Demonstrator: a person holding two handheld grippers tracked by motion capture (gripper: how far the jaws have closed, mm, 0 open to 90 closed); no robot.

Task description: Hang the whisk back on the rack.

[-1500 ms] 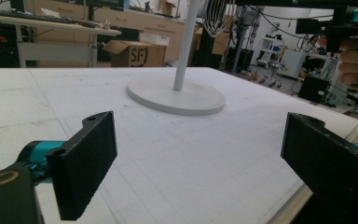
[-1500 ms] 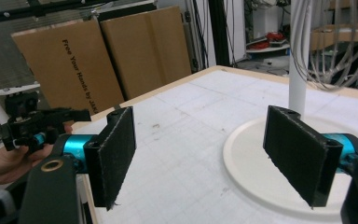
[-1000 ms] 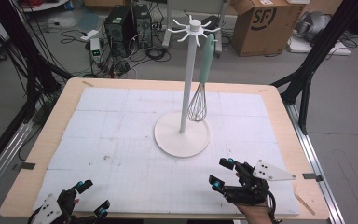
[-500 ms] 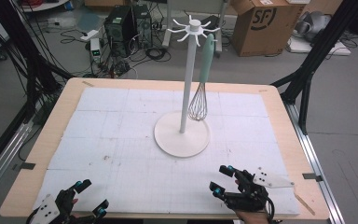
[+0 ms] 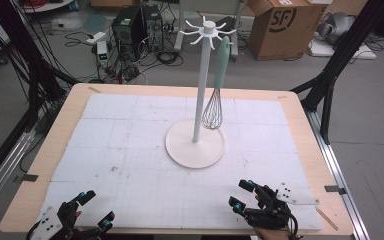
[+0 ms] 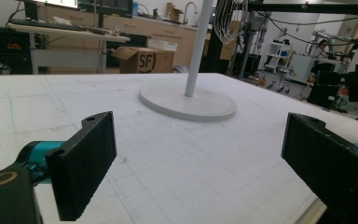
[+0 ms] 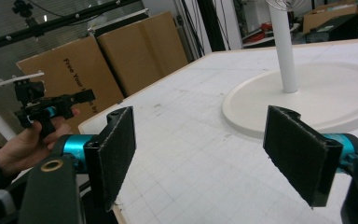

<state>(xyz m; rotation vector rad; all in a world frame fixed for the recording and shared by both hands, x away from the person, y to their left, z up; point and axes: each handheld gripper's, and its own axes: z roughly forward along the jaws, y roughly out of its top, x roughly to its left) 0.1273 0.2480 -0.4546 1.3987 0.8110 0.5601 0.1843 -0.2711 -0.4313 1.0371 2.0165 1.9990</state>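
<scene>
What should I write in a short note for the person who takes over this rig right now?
Left gripper: open, holding nothing, at the near left table edge.
Right gripper: open, holding nothing, at the near right edge.
The metal wire whisk with mint-green handle hangs from a hook of the white round-based hanging stand at the table's middle.
Done: whisk is on the stand.
Left: nothing is grasped; both grippers are apart from the stand.

Pretty typical lab clutter here — grey concrete floor (image 5: 375, 125) with black cables (image 5: 75, 37) snaking everywhere, a couple of black computer towers (image 5: 137, 25) parked behind the light wooden table (image 5: 300, 125), and a brown cardboard box (image 5: 280, 25) off to the side. Black metal frame struts (image 5: 340, 60) stand at the corners — wooden cabinets (image 6: 135, 30) line the far wall.
</scene>
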